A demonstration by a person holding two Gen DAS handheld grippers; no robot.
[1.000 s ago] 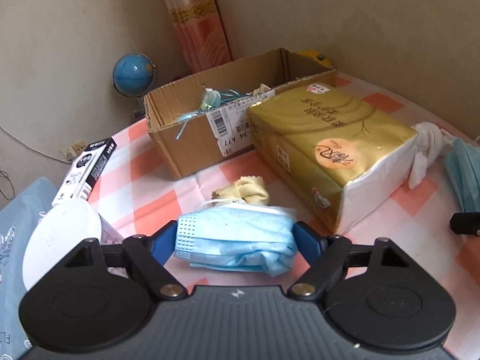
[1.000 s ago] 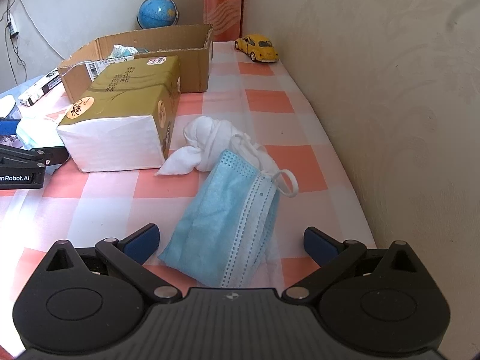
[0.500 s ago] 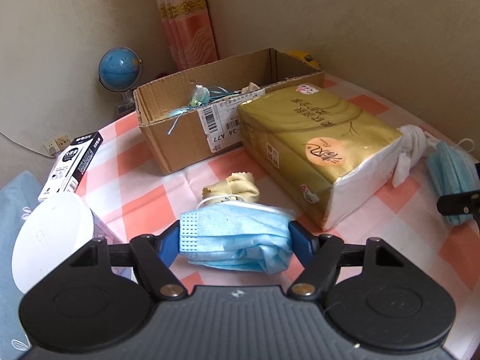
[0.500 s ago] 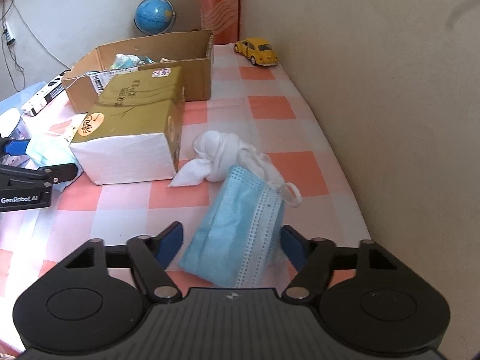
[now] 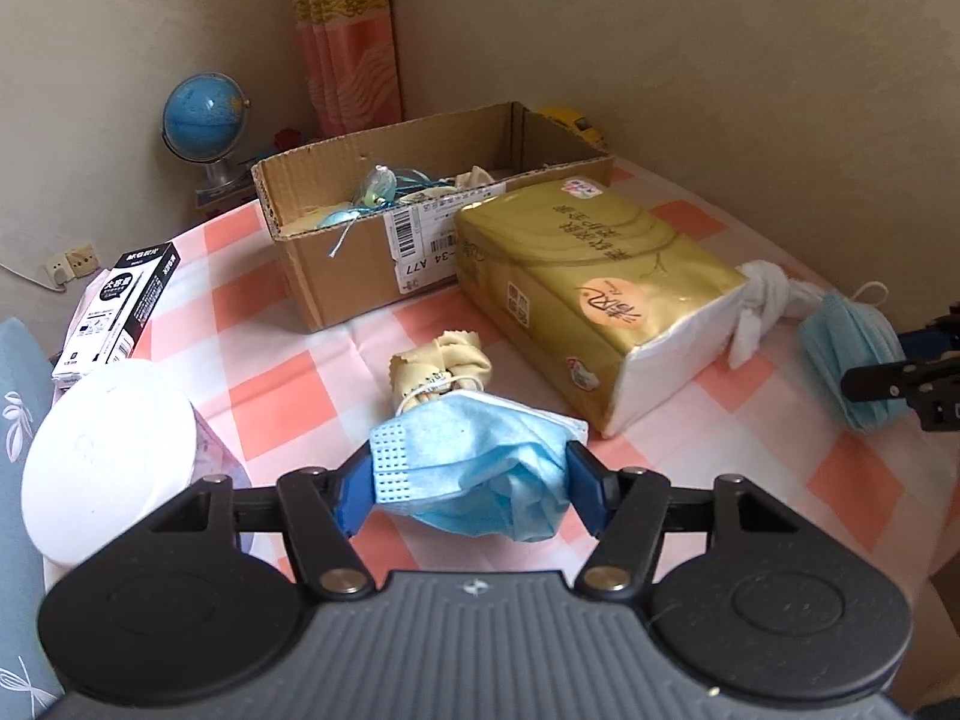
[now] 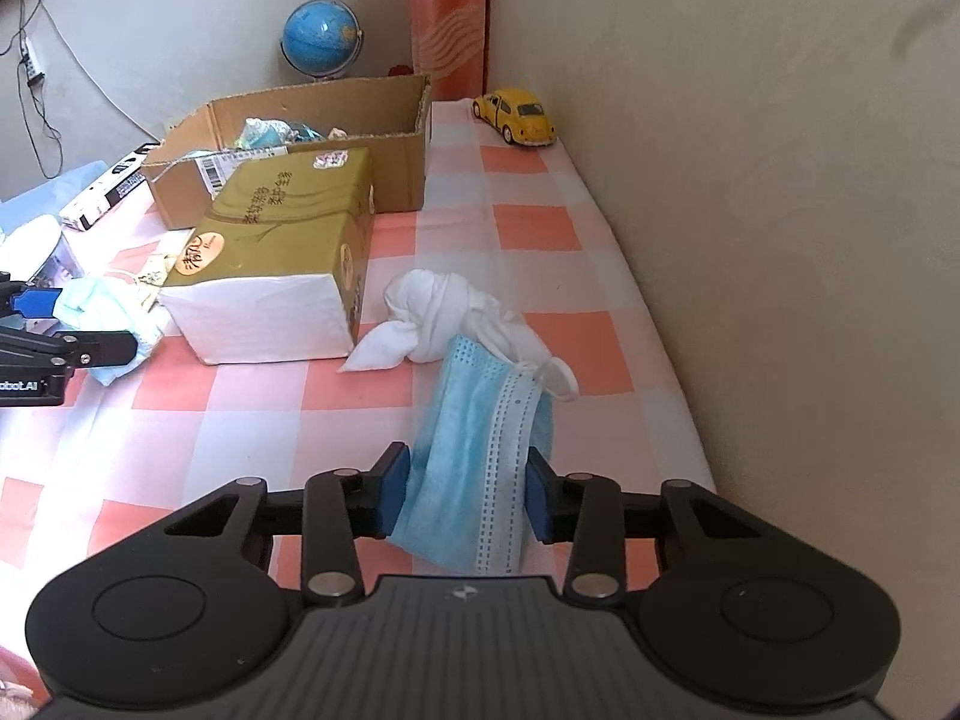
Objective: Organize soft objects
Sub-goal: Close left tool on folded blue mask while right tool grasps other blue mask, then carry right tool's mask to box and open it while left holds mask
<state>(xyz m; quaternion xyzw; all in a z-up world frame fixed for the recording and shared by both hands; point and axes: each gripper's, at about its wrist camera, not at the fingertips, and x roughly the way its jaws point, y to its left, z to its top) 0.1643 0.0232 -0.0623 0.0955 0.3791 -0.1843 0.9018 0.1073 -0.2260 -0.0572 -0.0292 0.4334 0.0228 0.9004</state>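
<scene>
— Any writing? 
— "34 A77" on the cardboard box [image 5: 360, 252] label; Chinese script on the gold tissue pack [image 5: 600, 276].
— Grippers? 
— Both jaws just closed: left hand-held gripper [image 5: 468, 483] pinches a blue mask [image 5: 474, 468], right hand-held gripper [image 6: 468, 486] another blue mask [image 6: 480, 450], over the checked table [image 6: 528, 228].

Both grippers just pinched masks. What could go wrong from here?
1. The left gripper, jaws just closing, holds its mask; the ear loop looks snagged on the yellow cloth, which may drag along.
2. The right gripper holds its mask by one end; the far end touches the white cloth and may tug it.
</scene>
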